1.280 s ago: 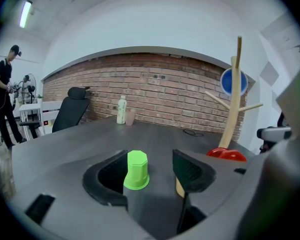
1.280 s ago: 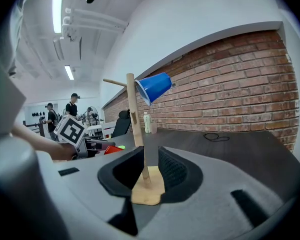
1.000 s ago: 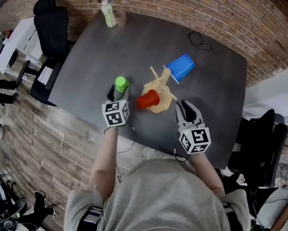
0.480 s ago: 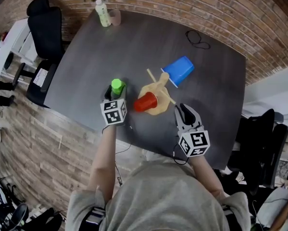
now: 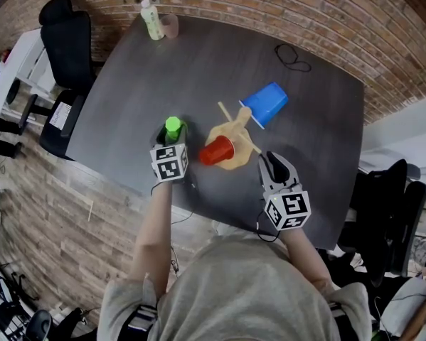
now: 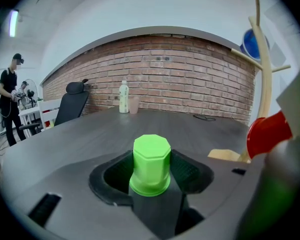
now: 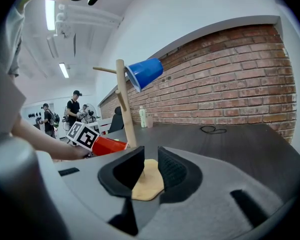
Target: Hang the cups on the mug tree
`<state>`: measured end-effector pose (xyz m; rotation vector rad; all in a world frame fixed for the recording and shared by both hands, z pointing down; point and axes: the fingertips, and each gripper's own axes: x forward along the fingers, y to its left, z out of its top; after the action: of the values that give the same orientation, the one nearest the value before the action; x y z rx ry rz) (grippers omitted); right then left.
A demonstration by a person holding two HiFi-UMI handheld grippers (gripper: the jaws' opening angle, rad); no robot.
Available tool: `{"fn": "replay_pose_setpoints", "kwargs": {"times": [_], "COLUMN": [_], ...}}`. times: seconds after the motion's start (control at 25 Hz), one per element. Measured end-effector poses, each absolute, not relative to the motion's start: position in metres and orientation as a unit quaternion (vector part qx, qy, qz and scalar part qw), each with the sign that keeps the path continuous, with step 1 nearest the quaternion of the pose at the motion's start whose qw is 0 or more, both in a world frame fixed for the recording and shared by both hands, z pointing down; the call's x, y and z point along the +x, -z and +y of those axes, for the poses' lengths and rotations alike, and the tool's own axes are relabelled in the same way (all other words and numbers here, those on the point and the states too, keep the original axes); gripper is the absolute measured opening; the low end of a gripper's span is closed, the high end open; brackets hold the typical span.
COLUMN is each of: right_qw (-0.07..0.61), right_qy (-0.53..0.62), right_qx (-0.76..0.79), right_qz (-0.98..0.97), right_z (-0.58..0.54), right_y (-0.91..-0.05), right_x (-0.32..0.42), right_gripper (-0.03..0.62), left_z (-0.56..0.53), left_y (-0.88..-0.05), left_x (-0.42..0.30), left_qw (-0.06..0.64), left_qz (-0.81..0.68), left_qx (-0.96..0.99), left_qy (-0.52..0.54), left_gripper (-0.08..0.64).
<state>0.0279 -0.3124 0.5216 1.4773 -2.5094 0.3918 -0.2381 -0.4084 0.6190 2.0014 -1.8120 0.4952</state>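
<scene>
- On the counter (image 5: 198, 62), just left of the mug tree (image 5: 237, 159), the green cup (image 6: 151, 164) stands upside down, still unhung.
- My left gripper (image 6: 151, 178) has come down around it. Its fingers (image 6: 191, 171) have just been closing, and the cup now sits between them. The pads look to be meeting its flared rim, still set fairly wide.
- I take this as the grasp going on. What follows should be a lift and a tilt towards a free peg.
- The tree already carries a red cup (image 5: 217, 150) low on its near side and a blue cup (image 5: 265, 103) on a higher peg.
- My right gripper (image 7: 151, 166) has stayed put beside the tree's wooden base. Its fingers (image 7: 173, 172) keep a narrow gap with nothing in it, and the base only shows beyond them.
</scene>
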Motion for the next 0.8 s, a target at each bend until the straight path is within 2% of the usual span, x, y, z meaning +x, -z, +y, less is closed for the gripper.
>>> {"fn": "replay_pose_setpoints", "kwargs": {"times": [0.32,0.8], "right_qw": [0.095,0.086], "right_qy": [-0.128,-0.114], "right_qx": [0.496,0.496], "right_qz": [-0.854,-0.857], "right_z": [-0.311,-0.306], "right_y": [-0.515,-0.500], "right_x": [0.021,0.024], "right_gripper": [0.084,0.083], "left_z": [-0.405,-0.400], "left_y": [-0.598,-0.504], "left_x": [-0.237,-0.215], "left_qw": [0.193,0.153], "left_qz": [-0.638,-0.601], "left_qx": [0.727,0.777], "left_qy": [-0.166,-0.109], "left_gripper": [0.221,0.221]}}
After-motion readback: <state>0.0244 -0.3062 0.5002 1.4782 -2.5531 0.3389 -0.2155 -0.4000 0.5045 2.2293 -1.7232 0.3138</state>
